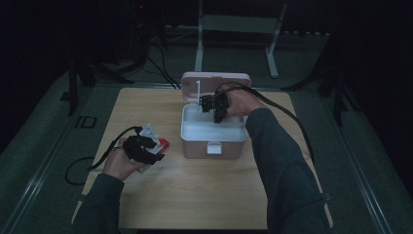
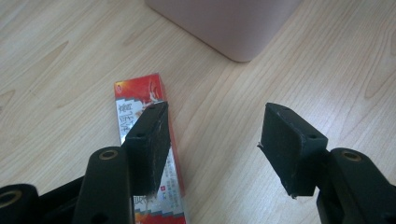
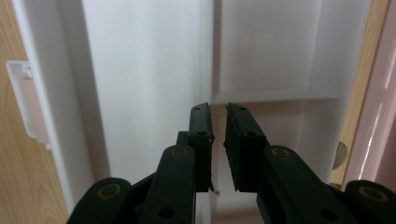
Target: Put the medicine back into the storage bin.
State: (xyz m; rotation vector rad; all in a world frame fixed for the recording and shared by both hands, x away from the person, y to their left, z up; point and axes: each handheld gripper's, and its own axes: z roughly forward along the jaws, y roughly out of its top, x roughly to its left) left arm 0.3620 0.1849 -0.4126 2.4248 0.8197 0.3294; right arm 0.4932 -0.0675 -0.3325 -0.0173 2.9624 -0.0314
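Note:
A pink storage box [image 1: 195, 146] stands open at mid-table, its lid [image 1: 216, 80] tipped back. Inside is a white tray [image 3: 140, 70] with a divider [image 3: 212, 56]. My right gripper [image 1: 214, 109] hangs over the box's back half, pointing down. In the right gripper view the right gripper [image 3: 218, 106] has only a narrow gap between its jaws, lined up with the divider; I see no pad pressing on anything. A red and white packet [image 2: 140, 93] lies flat on the table left of the box. My left gripper [image 2: 215, 109] is open just above it, one jaw over the packet.
The box corner [image 2: 229, 23] is close ahead of the left gripper. The front latch [image 3: 28, 102] faces the person. Near the left hand lies the red packet [image 1: 162, 143] beside a pale wrapper [image 1: 147, 130]. Bare wooden tabletop [image 1: 204, 195] stretches in front of the box.

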